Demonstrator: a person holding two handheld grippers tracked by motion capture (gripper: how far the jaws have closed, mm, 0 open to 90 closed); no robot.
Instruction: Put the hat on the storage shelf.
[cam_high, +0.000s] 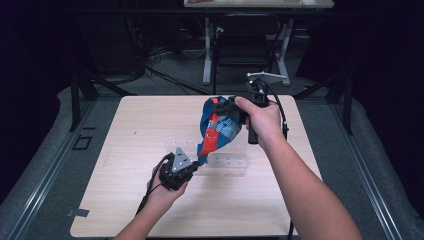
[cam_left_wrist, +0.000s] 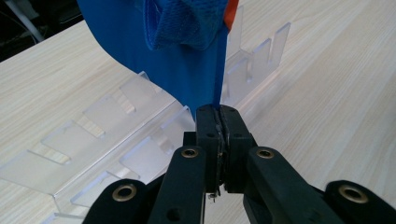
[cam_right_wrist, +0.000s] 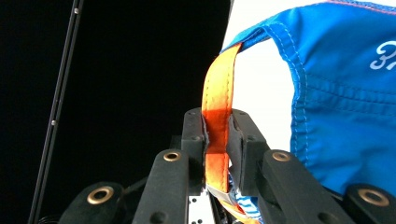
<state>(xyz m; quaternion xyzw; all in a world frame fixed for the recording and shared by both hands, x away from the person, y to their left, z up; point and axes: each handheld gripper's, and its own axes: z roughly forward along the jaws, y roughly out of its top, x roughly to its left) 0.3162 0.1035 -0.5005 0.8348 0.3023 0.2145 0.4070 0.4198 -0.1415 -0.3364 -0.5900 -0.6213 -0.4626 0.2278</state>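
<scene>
Black jaws of your left gripper (cam_left_wrist: 218, 122) are clenched on the lower blue edge of the garment (cam_left_wrist: 154, 51), pads pressed tight with the fabric between them. Your right gripper (cam_right_wrist: 217, 135) is clamped on the orange strap (cam_right_wrist: 218, 88) at the garment's upper end. From the high view, the garment (cam_high: 216, 127) hangs stretched between the two grippers, lifted off the table (cam_high: 125, 150), over the middle toward the far edge. A clear slotted rack (cam_high: 227, 159) stands directly under it, near the table's centre.

Step in hand, as judged: garment is picked up at both ends and held spread in the air, not yet placed.

Next move likely calls for keeping both grips firm and lowering the two ends together, so the fabric does not snag on the rack's upright dividers (cam_left_wrist: 261, 51). Release only once it rests.
</scene>
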